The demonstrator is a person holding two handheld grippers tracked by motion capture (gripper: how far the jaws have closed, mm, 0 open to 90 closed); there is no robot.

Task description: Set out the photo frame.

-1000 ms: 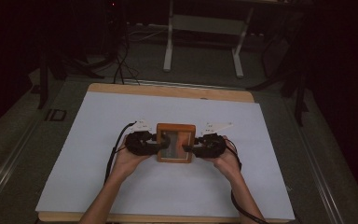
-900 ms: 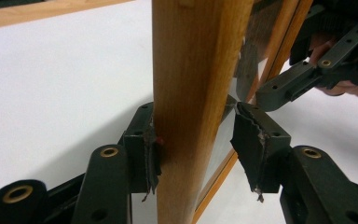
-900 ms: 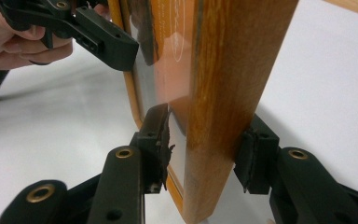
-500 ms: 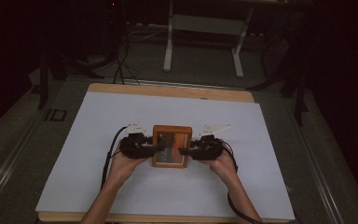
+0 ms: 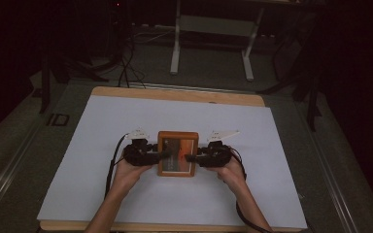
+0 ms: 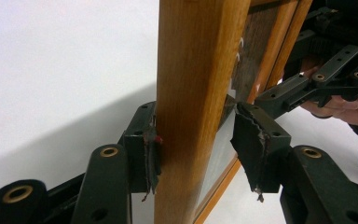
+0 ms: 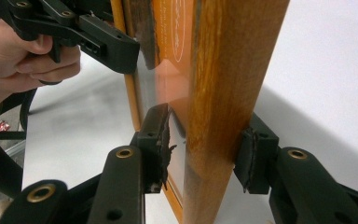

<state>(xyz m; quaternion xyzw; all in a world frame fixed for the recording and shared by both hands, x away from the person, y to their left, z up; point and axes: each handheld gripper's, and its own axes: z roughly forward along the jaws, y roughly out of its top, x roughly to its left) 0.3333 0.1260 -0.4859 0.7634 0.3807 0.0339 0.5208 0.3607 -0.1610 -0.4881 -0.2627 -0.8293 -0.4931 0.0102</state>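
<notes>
The wooden picture frame (image 5: 177, 153) is held near the middle of the white table (image 5: 102, 116). Its left rail is straddled loosely by the left gripper (image 6: 196, 149), one pad apart; its right rail is clamped by the right gripper (image 7: 205, 149).

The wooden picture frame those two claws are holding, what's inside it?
Inside the wooden picture frame, behind reflective glass, sits an orange and dark brown picture with faint white markings. Glare and both grippers, left and right, cover parts; its subject cannot be told.
</notes>
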